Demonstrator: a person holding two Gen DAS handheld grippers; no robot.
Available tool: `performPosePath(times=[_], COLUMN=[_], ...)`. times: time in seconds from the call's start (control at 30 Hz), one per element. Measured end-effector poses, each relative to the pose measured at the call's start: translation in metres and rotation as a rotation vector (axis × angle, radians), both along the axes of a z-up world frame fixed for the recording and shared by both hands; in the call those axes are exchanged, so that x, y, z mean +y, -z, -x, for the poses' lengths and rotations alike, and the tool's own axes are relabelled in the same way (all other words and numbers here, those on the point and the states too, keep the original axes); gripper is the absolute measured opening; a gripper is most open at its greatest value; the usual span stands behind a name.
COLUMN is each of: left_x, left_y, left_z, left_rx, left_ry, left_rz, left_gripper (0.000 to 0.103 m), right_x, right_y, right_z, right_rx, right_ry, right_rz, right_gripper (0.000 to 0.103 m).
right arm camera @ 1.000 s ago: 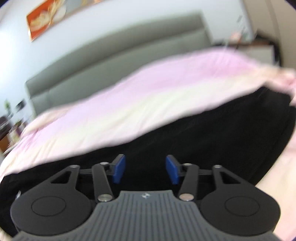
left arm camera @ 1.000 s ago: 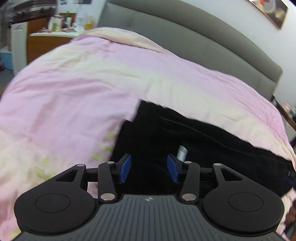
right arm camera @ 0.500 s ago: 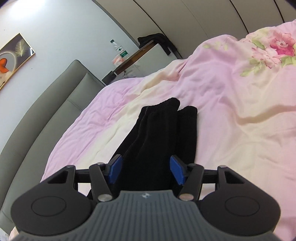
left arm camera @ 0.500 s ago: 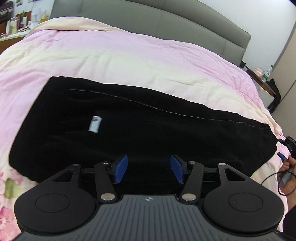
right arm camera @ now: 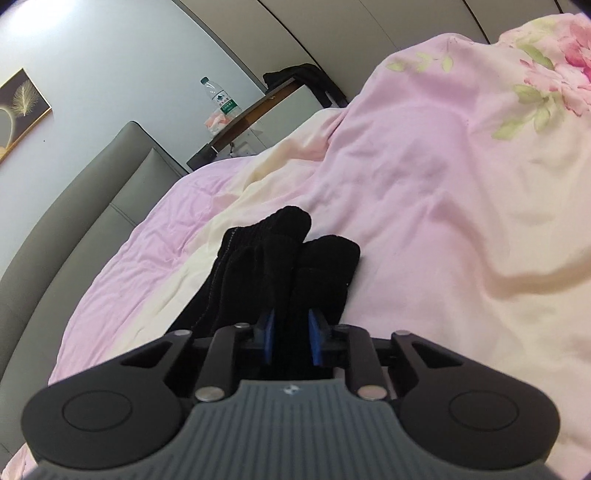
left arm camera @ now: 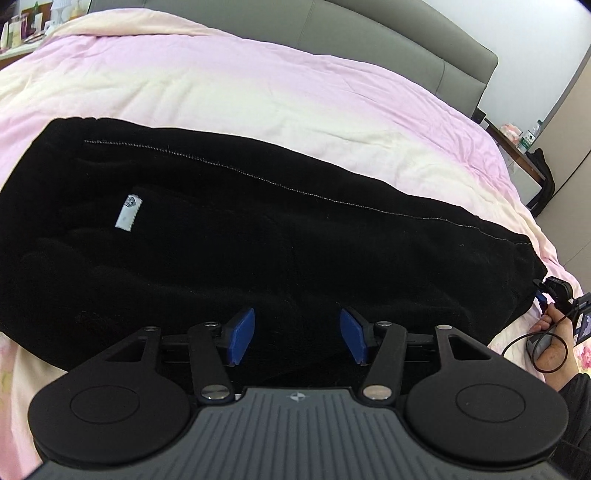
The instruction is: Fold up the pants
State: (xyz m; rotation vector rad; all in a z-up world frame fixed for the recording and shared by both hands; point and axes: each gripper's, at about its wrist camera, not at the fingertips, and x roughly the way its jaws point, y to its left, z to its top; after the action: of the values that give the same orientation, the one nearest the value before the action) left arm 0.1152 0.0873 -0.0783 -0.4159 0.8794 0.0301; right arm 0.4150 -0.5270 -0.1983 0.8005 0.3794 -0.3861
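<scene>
Bed w/ pink-and-cream duvet carries everything; grey headboard behind, nightstand w/ a water bottle off the far side.

Pants, black, lie flat on the duvet, already doubled leg-on-leg. Long axis runs left-right across the left wrist view: waist end w/ a white label to the left, cuffs to the right. A pale seam line runs along the far edge.

Left gripper hovers over the near long edge, roughly mid-length, jaws wide apart, nothing between them.

Right gripper sits at the leg end, looking along the length twd the two cuffs; jaws drawn in close w/ black fabric between the blue pads. Looks clamped on the pants, tho contact itself is dark and hard to confirm.

Judgement: right is the arm w/ a hold, so the next fold prob. goes along the long axis, cuff end carried over twd the waist, left free to pin or grab the middle.
</scene>
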Motion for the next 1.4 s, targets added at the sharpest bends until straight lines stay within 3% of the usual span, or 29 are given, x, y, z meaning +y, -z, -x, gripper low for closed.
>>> performPosePath(times=[0.07,0.13,0.23,0.37,0.4,0.5,0.77,0.9,0.97,1.0,1.07,1.13,1.3,1.4], left_x=[-0.002,-0.004,-0.006,-0.004,-0.002,0.002,0.012,0.015,0.015,0.014,0.014,0.016,0.022,0.022], left_y=[0.001,0.002,0.001,0.0,-0.001,-0.004,-0.002,0.002,0.004,0.004,0.003,0.003,0.003,0.002], left_z=[-0.002,-0.003,-0.001,0.005,0.006,0.011,0.01,0.009,0.009,0.01,0.01,0.01,0.011,0.013], left_rx=[0.0,-0.002,-0.005,-0.002,-0.002,-0.004,-0.018,-0.012,-0.005,-0.006,-0.01,-0.007,-0.007,-0.007], left_ry=[0.0,0.004,0.019,0.026,0.024,0.006,-0.07,-0.091,-0.093,-0.09,-0.083,-0.089,-0.113,-0.114], left_rz=[0.012,0.02,0.021,0.02,0.019,0.015,0.047,0.072,0.089,0.088,0.072,0.072,0.094,0.102], left_gripper=[0.063,0.063,0.063,0.063,0.063,0.063,0.063,0.063,0.063,0.063,0.063,0.063,0.063,0.063], right_x=[0.0,0.005,0.013,0.01,0.009,0.007,0.014,0.009,0.001,-0.004,-0.013,-0.022,-0.019,-0.022], right_y=[-0.005,-0.013,-0.021,-0.015,-0.011,-0.004,-0.043,-0.026,-0.009,-0.003,0.004,0.009,0.019,0.021], right_z=[0.002,0.002,0.005,-0.006,-0.012,-0.014,0.017,0.017,0.016,0.017,0.022,0.02,0.008,0.003], right_rx=[-0.017,0.028,0.037,0.014,0.035,0.031,-0.111,0.035,0.089,0.081,0.004,-0.055,-0.02,-0.045], right_ry=[0.012,0.05,0.096,0.031,0.001,-0.038,0.074,0.091,0.117,0.128,0.148,0.112,0.061,0.047], right_rz=[-0.005,0.058,0.157,0.121,0.108,0.072,0.091,0.029,-0.007,-0.029,-0.097,-0.176,-0.152,-0.166], right_gripper=[0.014,0.025,0.028,0.028,0.026,0.001,0.0,0.0,0.005,0.02,0.032,0.059,0.06,0.066])
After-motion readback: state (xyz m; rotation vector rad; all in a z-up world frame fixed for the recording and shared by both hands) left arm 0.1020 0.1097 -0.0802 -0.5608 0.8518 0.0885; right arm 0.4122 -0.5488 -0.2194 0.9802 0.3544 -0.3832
